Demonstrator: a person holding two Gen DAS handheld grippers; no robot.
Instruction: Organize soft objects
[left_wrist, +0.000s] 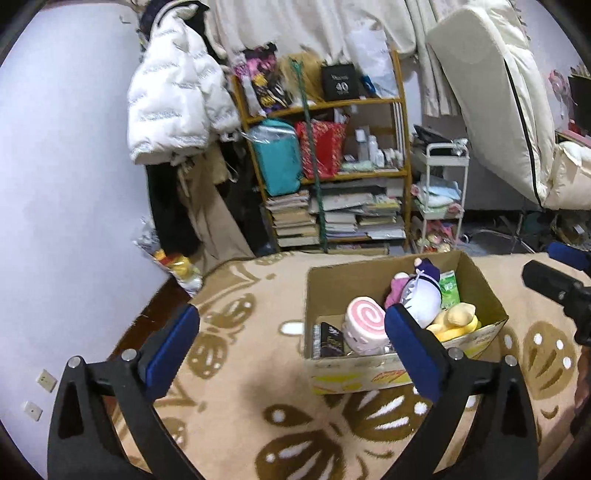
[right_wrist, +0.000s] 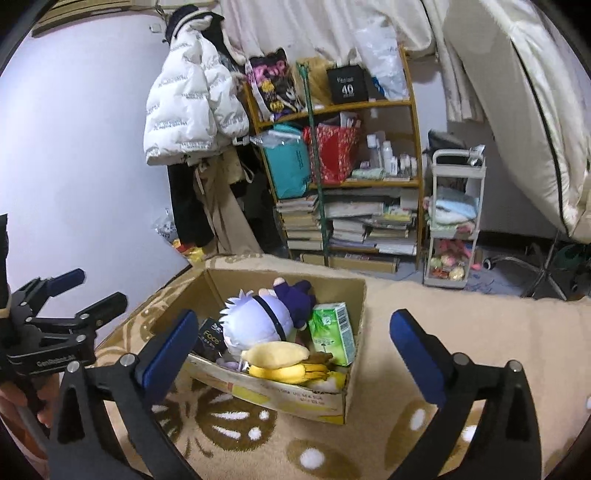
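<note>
An open cardboard box (left_wrist: 351, 376) (right_wrist: 280, 391) stands on a beige blanket (left_wrist: 240, 369) with a brown pattern. Inside lie a white-haired plush doll in purple (left_wrist: 424, 295) (right_wrist: 255, 321), a yellow plush (left_wrist: 456, 319) (right_wrist: 280, 356), a pink swirl roll plush (left_wrist: 365, 319), a green tissue pack (left_wrist: 450, 288) (right_wrist: 330, 332) and a black carton (left_wrist: 330, 339) (right_wrist: 212, 338). My left gripper (left_wrist: 291, 317) hovers in front of the box, open and empty. My right gripper (right_wrist: 294, 319) stands open and empty before the box's near side, to the right of the left one.
Behind the blanket stands a wooden shelf (left_wrist: 332, 166) (right_wrist: 351, 184) crammed with books and bags. A white jacket (left_wrist: 173, 103) hangs to its left. A white cart (left_wrist: 439, 199) (right_wrist: 454, 221) and a leaning mattress (left_wrist: 498, 92) are to the right.
</note>
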